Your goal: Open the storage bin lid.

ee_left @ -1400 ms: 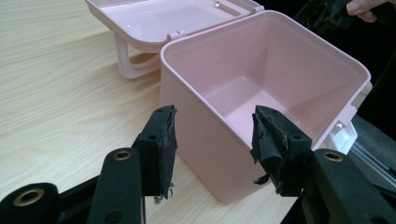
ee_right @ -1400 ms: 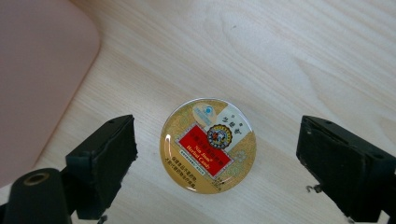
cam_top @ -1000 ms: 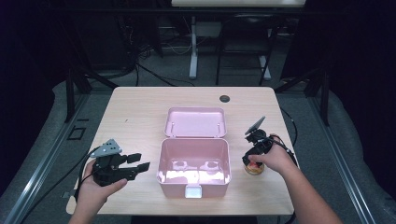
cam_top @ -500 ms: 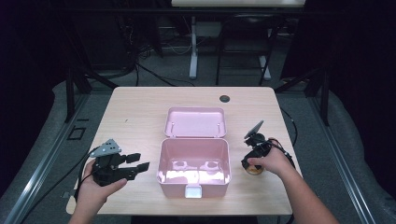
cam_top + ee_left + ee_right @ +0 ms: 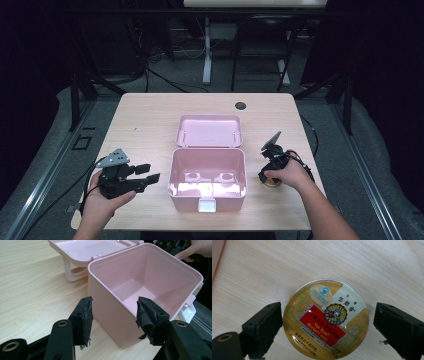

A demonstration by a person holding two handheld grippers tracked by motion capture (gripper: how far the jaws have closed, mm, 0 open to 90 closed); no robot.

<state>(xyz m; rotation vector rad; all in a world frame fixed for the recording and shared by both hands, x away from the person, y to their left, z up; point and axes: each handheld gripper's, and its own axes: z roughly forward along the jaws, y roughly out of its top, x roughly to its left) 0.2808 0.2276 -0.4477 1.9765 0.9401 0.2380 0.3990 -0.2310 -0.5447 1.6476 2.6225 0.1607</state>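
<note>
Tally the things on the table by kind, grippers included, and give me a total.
Pink box with its lid open: 1
Round candy tin: 1
Small dark round thing near the table's far edge: 1
Grippers, left gripper and right gripper, both open: 2
Total: 5

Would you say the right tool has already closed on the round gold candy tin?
No, the right tool is open, its jaws standing apart from the round gold candy tin.

Lab, dark curtains, floor cables (metal rails)
</note>
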